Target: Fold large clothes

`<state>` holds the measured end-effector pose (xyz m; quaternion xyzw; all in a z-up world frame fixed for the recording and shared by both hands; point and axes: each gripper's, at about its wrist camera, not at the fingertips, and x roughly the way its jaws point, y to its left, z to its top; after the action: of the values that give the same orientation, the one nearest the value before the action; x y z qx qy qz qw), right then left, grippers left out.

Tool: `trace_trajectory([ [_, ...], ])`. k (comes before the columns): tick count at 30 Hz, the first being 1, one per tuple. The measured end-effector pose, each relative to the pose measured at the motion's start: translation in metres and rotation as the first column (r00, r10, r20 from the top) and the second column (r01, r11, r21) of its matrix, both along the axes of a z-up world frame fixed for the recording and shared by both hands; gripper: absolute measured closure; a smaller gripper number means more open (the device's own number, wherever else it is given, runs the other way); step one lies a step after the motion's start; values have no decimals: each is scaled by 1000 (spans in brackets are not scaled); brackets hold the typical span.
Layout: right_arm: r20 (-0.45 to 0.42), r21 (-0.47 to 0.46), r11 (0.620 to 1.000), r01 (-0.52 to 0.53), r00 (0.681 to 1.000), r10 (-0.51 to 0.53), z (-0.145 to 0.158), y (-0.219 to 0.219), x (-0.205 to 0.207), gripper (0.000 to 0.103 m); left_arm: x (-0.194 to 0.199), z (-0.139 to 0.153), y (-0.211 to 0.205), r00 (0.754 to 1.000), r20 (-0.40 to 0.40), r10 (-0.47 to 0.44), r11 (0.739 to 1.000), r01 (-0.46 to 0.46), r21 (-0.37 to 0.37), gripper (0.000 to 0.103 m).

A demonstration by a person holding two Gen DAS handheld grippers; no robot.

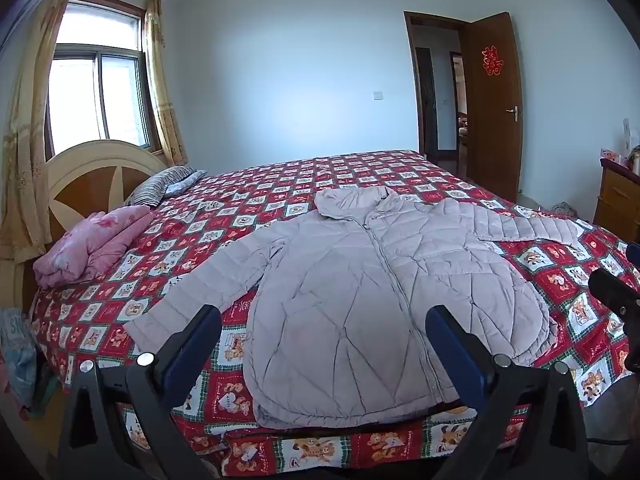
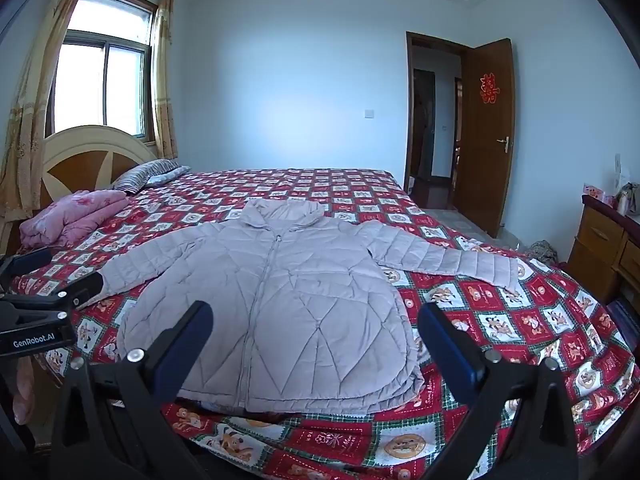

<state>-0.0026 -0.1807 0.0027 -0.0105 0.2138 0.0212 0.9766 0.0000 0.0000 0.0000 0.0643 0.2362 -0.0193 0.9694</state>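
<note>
Left wrist view: left gripper [image 1: 324, 320] gapes wide, empty, above the near hem of the jacket [image 1: 360, 288] spread flat on the bed [image 1: 120, 292]; right gripper [image 2: 316, 316] likewise wide, empty.

Dresser [image 1: 618, 204] cut off, right edge

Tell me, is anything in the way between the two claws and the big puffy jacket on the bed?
Nothing visible is. The jacket lies spread flat on the red patterned bedspread, right ahead of the open left claw and the open right claw. The folded pink blanket and striped pillow sit off by the headboard, apart from it.
</note>
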Motion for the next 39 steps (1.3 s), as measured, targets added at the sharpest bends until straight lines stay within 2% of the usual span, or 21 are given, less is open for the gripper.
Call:
trace_trajectory([
  [5, 0, 8, 1000, -1, 1000, 1, 1, -3, -1, 0, 2, 1, -5, 1000, -11, -6, 1000, 6, 9, 1],
  [15, -10, 13, 1000, -7, 1000, 7, 0, 2, 1, 0, 2, 0, 4, 999, 22, 29, 999, -30, 18, 1],
  [39, -28, 25, 999, -36, 999, 37, -10, 6, 3, 0, 1, 5, 9, 999, 43, 29, 1000, -29, 7, 1],
])
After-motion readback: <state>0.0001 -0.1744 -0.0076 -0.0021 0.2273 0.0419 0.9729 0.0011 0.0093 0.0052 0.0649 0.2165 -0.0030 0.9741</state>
